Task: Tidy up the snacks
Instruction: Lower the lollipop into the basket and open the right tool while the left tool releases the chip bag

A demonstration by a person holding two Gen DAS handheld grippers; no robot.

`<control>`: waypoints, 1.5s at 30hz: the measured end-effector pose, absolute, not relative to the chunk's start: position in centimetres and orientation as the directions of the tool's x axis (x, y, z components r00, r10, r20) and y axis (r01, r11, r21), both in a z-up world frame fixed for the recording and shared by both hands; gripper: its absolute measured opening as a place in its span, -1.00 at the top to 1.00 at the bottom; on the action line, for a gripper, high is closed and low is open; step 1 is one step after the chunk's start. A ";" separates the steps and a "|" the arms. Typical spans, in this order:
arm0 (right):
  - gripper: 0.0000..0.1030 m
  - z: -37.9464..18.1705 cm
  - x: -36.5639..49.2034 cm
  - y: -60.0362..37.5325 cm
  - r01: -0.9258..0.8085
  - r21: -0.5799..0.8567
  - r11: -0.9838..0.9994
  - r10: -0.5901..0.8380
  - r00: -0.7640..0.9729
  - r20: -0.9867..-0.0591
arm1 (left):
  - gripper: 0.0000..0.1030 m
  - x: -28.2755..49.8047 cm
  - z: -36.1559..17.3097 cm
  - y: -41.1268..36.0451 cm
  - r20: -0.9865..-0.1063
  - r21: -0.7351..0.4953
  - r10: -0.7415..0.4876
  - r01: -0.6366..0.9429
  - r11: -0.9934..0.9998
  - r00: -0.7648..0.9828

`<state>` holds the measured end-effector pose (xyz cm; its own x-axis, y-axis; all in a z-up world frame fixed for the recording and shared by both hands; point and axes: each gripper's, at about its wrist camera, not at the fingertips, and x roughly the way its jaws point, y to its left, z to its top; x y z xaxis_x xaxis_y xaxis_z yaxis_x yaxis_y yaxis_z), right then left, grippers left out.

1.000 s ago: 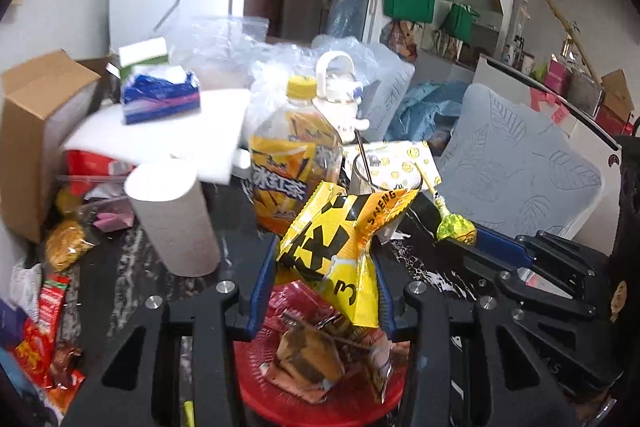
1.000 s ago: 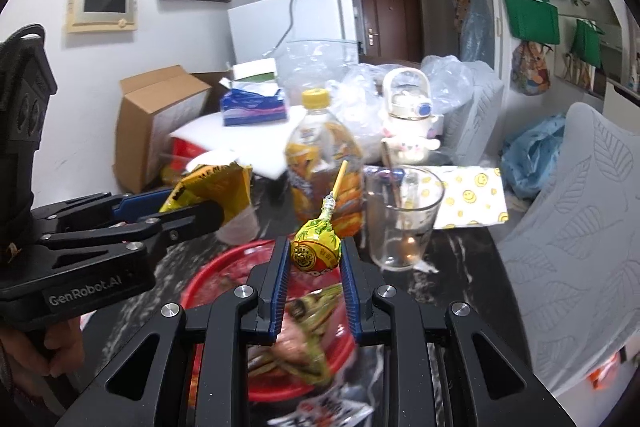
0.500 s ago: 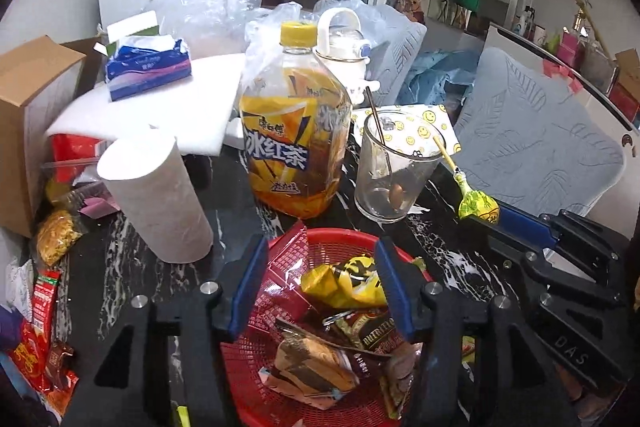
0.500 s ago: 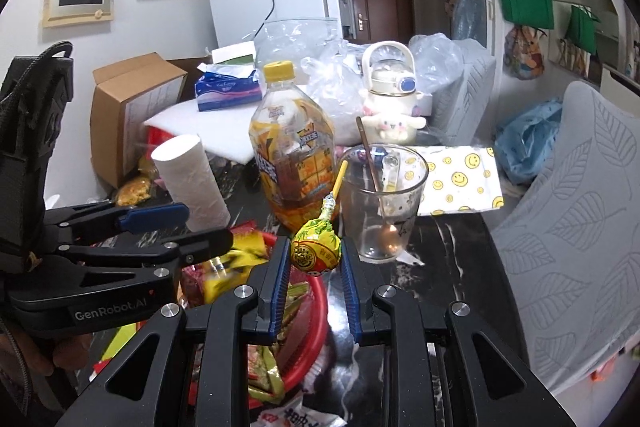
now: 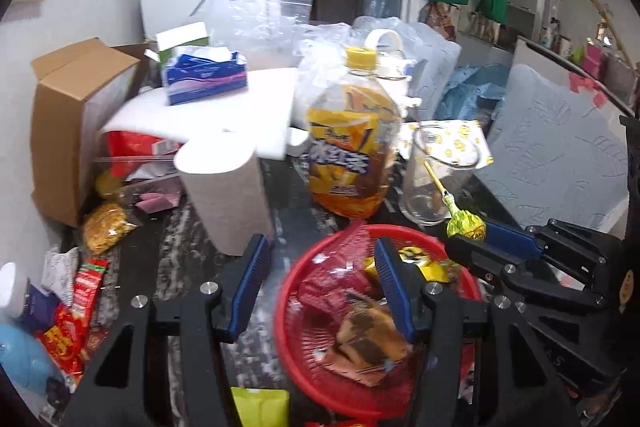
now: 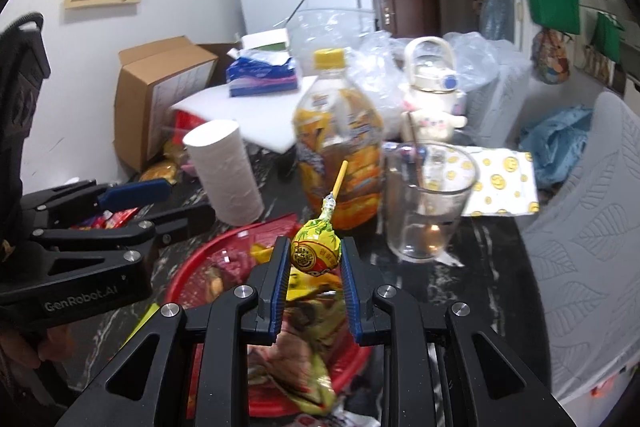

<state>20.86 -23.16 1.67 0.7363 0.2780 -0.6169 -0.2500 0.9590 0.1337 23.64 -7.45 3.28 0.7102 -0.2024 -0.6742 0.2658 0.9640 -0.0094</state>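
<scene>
A red basket (image 5: pixel 296 291) holds several snack packets and stands on the dark marble table; it also shows in the right wrist view (image 6: pixel 192 267). My left gripper (image 5: pixel 320 267) is open and empty over the basket's left rim. My right gripper (image 6: pixel 314 259) is shut on a yellow-green lollipop (image 6: pixel 316 253), stick pointing up, above the basket. In the left wrist view the lollipop (image 5: pixel 466 225) and the right gripper (image 5: pixel 472 247) sit at the basket's right edge. Loose snack packets (image 5: pixel 86 287) lie at the table's left.
An iced tea bottle (image 5: pixel 354 151), a glass cup (image 5: pixel 436 179) and a paper roll (image 5: pixel 228 195) stand just behind the basket. A cardboard box (image 5: pixel 72 123) and a tissue pack (image 5: pixel 204 79) on white foam are at the back left. A grey cushion (image 5: pixel 560 155) is at the right.
My left gripper opened and dropped the yellow packet into the basket, then shifted left. My right gripper kept hold of the lollipop and moved closer over the basket.
</scene>
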 end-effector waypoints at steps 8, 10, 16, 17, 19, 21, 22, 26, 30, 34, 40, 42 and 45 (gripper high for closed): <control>0.46 0.9 21.3 -21.2 -0.291 0.132 0.948 0.305 0.697 -0.649 | -0.05 23.3 3.5 -6.2 -0.669 -0.008 -0.184 0.241 0.971 0.720; 0.26 1.1 21.2 -21.1 -0.286 0.131 0.949 0.300 0.700 -0.648 | -0.05 23.1 3.6 -6.0 -0.667 -0.009 -0.184 0.239 0.971 0.722; 0.23 2.0 20.3 -21.2 -0.275 0.112 0.955 0.282 0.718 -0.636 | -0.05 22.1 4.3 -5.9 -0.657 -0.012 -0.192 0.245 0.970 0.729; 0.23 2.2 20.1 -21.2 -0.274 0.110 0.955 0.280 0.721 -0.634 | -0.05 21.8 4.4 -5.9 -0.654 -0.012 -0.193 0.245 0.969 0.731; 0.23 2.5 19.7 -21.2 -0.273 0.107 0.956 0.278 0.724 -0.631 | -0.05 21.4 4.8 -5.8 -0.651 -0.014 -0.193 0.243 0.970 0.734; 0.23 2.8 19.2 -21.2 -0.271 0.104 0.957 0.274 0.728 -0.628 | -0.05 20.7 5.1 -5.6 -0.647 -0.016 -0.193 0.241 0.970 0.738; 0.23 2.9 18.9 -21.2 -0.270 0.104 0.957 0.273 0.729 -0.628 | -0.05 20.5 5.2 -5.6 -0.645 -0.017 -0.194 0.241 0.970 0.739; 0.23 3.8 17.5 -21.1 -0.266 0.098 0.959 0.268 0.740 -0.616 | -0.05 18.9 5.9 -5.3 -0.636 -0.019 -0.196 0.239 0.971 0.746; 0.23 4.6 16.0 -21.1 -0.262 0.092 0.961 0.263 0.750 -0.607 | -0.05 17.2 6.7 -5.1 -0.629 -0.023 -0.198 0.236 0.971 0.752; 0.23 5.5 14.2 -21.1 -0.255 0.091 0.963 0.258 0.763 -0.593 | -0.05 15.4 7.5 -5.1 -0.621 -0.021 -0.195 0.233 0.972 0.759; 0.23 6.7 11.2 -21.2 -0.239 0.086 0.967 0.244 0.782 -0.574 | -0.05 12.2 8.3 -5.1 -0.608 -0.010 -0.190 0.232 0.973 0.771; 0.23 6.9 10.2 -21.2 -0.235 0.086 0.968 0.242 0.785 -0.571 | -0.05 11.2 8.4 -5.1 -0.605 -0.006 -0.190 0.234 0.972 0.773; 0.23 7.1 8.5 -21.2 -0.231 0.085 0.969 0.237 0.788 -0.568 | -0.05 9.7 8.4 -5.3 -0.605 -0.002 -0.191 0.239 0.971 0.773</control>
